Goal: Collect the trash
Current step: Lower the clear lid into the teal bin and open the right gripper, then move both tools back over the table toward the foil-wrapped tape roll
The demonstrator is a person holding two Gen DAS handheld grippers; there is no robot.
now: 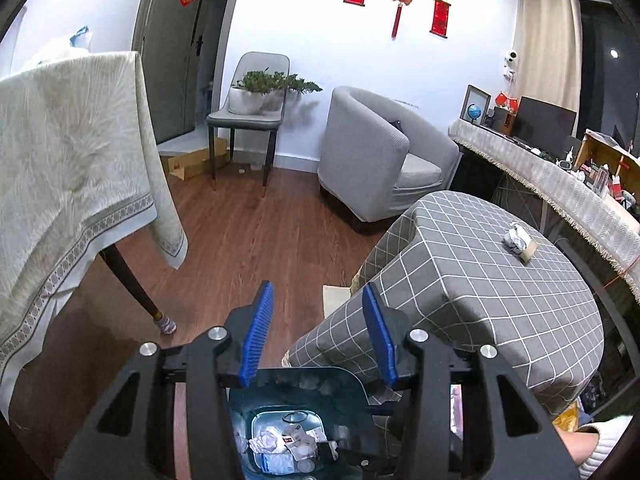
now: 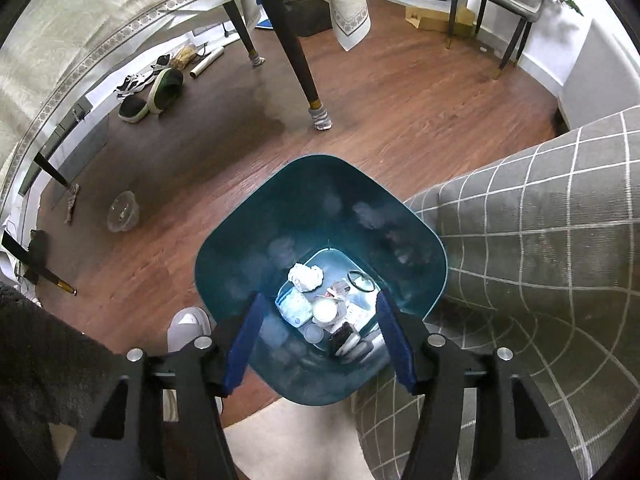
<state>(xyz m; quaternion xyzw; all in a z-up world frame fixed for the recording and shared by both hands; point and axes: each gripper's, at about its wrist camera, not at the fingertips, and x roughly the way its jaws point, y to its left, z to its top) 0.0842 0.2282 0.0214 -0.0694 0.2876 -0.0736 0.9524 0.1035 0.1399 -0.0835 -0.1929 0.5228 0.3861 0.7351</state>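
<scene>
With both tools spread empty over the teal bin (image 2: 320, 216), reach left tool (image 1: 318, 332) toward 2 o'clock for the crumpled paper (image 1: 516, 236) on the checked tabletop (image 1: 460, 280).

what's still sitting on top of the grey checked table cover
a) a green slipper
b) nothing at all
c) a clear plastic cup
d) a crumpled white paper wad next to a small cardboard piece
d: in the left wrist view a crumpled white paper wad lies beside a small brown cardboard piece on the grey checked table cover, while the teal plastic trash bin on the floor already holds other scraps.
</scene>
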